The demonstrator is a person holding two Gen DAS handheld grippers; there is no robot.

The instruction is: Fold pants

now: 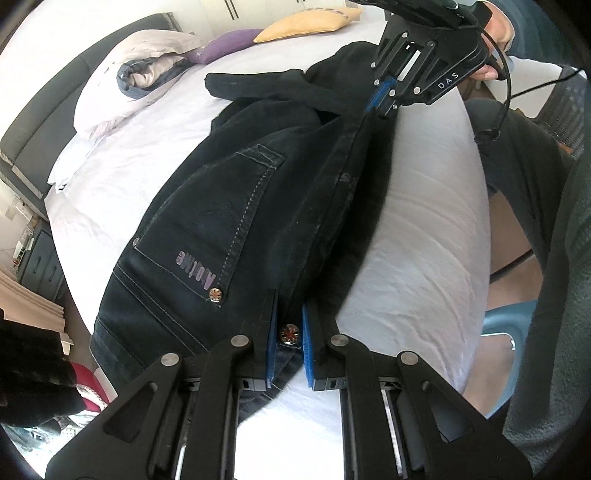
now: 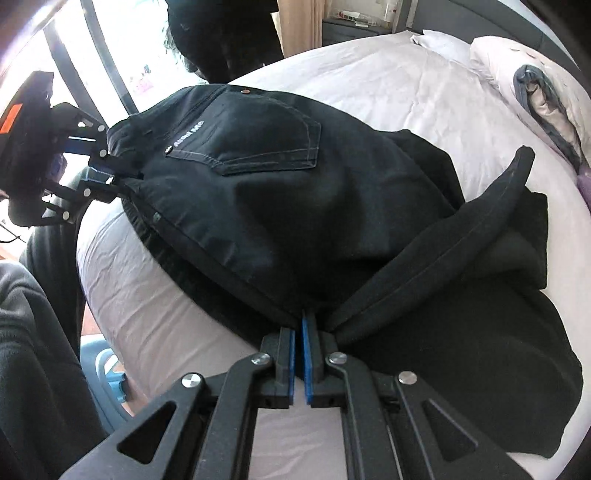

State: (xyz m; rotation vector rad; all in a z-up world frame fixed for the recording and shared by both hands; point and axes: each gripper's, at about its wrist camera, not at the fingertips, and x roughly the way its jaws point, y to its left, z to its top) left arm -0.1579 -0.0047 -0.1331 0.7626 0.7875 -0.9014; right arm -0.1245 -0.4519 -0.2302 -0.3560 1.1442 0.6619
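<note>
Black jeans [image 1: 236,206] lie on the white bed, back pocket up, legs bunched at the far end. My left gripper [image 1: 289,341] is shut on the waistband near a metal button [image 1: 289,332]. It also shows in the right wrist view [image 2: 101,173] at the waistband's left end. My right gripper [image 2: 302,354] is shut on the jeans' near edge [image 2: 295,221], where the seat meets the folded legs. It also shows in the left wrist view [image 1: 380,99] at the far end of the same edge. The fabric edge between both grippers looks stretched.
The bed sheet [image 1: 417,229] is white and wrinkled. Pillows, white [image 1: 122,74], purple [image 1: 225,44] and yellow [image 1: 306,20], lie at the headboard. A blue stool [image 2: 107,373] stands beside the bed. The person's legs [image 1: 524,177] are close to the bed's edge.
</note>
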